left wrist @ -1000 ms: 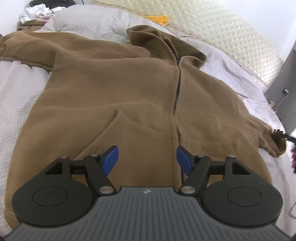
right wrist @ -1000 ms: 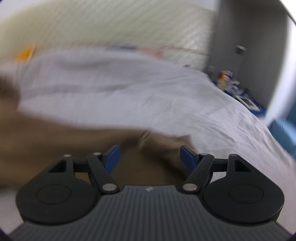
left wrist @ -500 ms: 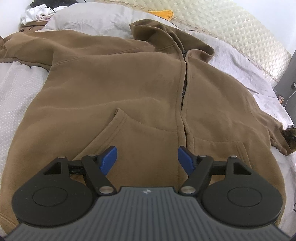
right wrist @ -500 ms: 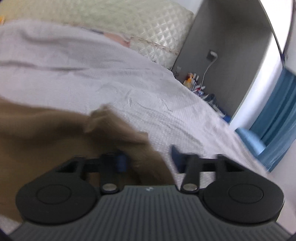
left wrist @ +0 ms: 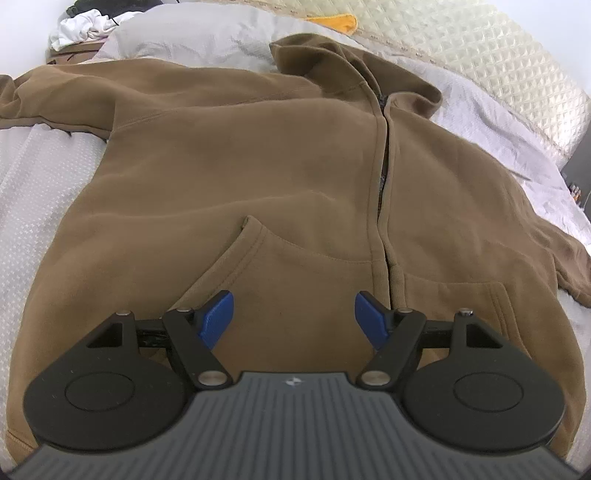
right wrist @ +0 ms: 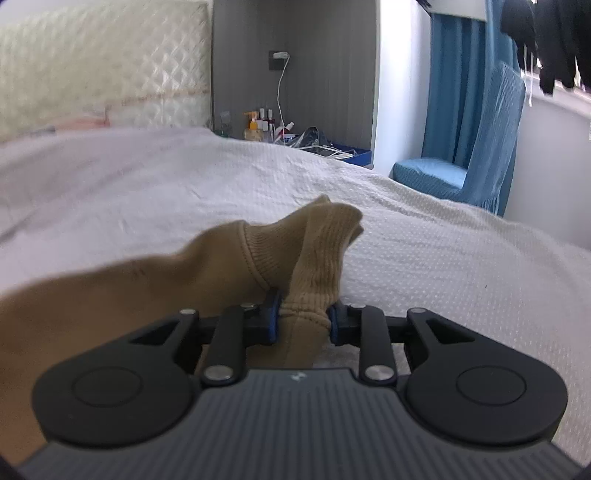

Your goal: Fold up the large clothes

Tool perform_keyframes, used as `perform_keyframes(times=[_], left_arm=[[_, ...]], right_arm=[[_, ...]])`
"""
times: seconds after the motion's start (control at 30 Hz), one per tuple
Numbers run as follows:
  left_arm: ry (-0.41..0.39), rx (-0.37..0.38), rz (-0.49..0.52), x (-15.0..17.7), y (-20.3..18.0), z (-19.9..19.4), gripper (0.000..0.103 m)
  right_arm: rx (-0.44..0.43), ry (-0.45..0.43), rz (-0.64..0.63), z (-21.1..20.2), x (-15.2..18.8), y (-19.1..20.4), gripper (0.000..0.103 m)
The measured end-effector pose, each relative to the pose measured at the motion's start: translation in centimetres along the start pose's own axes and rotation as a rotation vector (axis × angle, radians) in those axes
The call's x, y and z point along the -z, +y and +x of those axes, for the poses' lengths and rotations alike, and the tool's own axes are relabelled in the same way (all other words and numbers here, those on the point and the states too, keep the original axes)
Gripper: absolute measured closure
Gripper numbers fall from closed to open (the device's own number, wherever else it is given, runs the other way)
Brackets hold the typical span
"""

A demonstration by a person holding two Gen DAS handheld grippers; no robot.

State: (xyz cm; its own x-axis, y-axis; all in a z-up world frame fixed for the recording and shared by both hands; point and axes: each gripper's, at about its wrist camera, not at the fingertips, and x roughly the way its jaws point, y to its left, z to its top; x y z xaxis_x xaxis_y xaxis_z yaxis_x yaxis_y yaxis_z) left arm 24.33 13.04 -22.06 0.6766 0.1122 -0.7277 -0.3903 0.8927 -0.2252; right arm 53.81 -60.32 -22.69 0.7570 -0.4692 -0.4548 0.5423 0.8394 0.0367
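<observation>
A large brown zip hoodie lies spread front-up on the bed, hood toward the headboard, sleeves out to both sides. My left gripper hovers open over the lower front, just above the left pocket, nothing between its blue pads. In the right wrist view my right gripper is closing on the ribbed cuff of the hoodie's right sleeve; the bunched cuff is pinched between the blue pads and sticks up past them. The sleeve trails off to the left.
The bed carries a white textured cover and a grey duvet near a quilted headboard. A nightstand with bottles and a blue chair stand beyond the bed's right side. Loose clothes lie far left.
My right gripper swung right and rolled, then closed on the sleeve cuff, which was loose between open pads before. The left gripper drifted slightly toward the hoodie's hem and stays open.
</observation>
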Motion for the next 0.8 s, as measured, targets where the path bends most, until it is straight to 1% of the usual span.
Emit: perform_keyframes(times=[0.07, 0.1, 0.13, 0.17, 0.27, 0.37, 0.4, 0.5, 0.6, 0.7, 0.73, 0.8], left_arm=[[0.026, -0.007, 0.021, -0.3, 0.1, 0.5, 0.026], [0.035, -0.001, 0.002, -0.3, 0.4, 0.7, 0.026], [0.046, 0.015, -0.026, -0.5, 0.9, 0.8, 0.026], [0.055, 0.029, -0.044, -0.6, 1.2, 0.8, 0.026], [0.045, 0.047, -0.078, -0.6, 1.9, 0.3, 0.026], [0.056, 0.061, -0.112, -0.4, 2.3, -0.2, 0.026], [0.057, 0.066, -0.125, -0.4, 2.4, -0.3, 0.026], [0.058, 0.087, -0.145, 0.0, 3.2, -1.4, 0.026], [0.057, 0.11, -0.145, 0.6, 3.6, -2.7, 0.026], [0.042, 0.14, -0.146, 1.2, 4.2, -4.5, 0.026], [0.032, 0.153, -0.144, 1.3, 4.3, -5.2, 0.026], [0.007, 0.16, -0.128, 1.5, 4.7, -6.5, 0.026]], right_arm=[[-0.043, -0.006, 0.037, -1.3, -0.7, 0.1, 0.054], [-0.061, -0.011, 0.04, -2.3, -0.9, 0.4, 0.039], [-0.074, -0.023, 0.036, -3.4, -1.2, 0.8, 0.028], [-0.082, -0.036, 0.028, -4.9, -1.4, 1.2, 0.026], [-0.162, -0.068, 0.024, -9.7, -2.4, 1.8, 0.026], [-0.239, -0.063, 0.054, -14.7, -3.1, 2.3, 0.026], [-0.27, -0.059, 0.076, -16.7, -3.3, 2.4, 0.026], [-0.403, -0.052, 0.134, -23.1, -3.0, 2.5, 0.025], [-0.509, -0.023, 0.145, -30.0, -1.6, 3.6, 0.023], [-0.571, -0.009, 0.129, -36.4, 0.3, 4.4, 0.023], [-0.591, 0.016, 0.123, -38.1, 1.1, 4.6, 0.022], [-0.636, 0.097, 0.111, -40.9, 2.8, 5.2, 0.022]])
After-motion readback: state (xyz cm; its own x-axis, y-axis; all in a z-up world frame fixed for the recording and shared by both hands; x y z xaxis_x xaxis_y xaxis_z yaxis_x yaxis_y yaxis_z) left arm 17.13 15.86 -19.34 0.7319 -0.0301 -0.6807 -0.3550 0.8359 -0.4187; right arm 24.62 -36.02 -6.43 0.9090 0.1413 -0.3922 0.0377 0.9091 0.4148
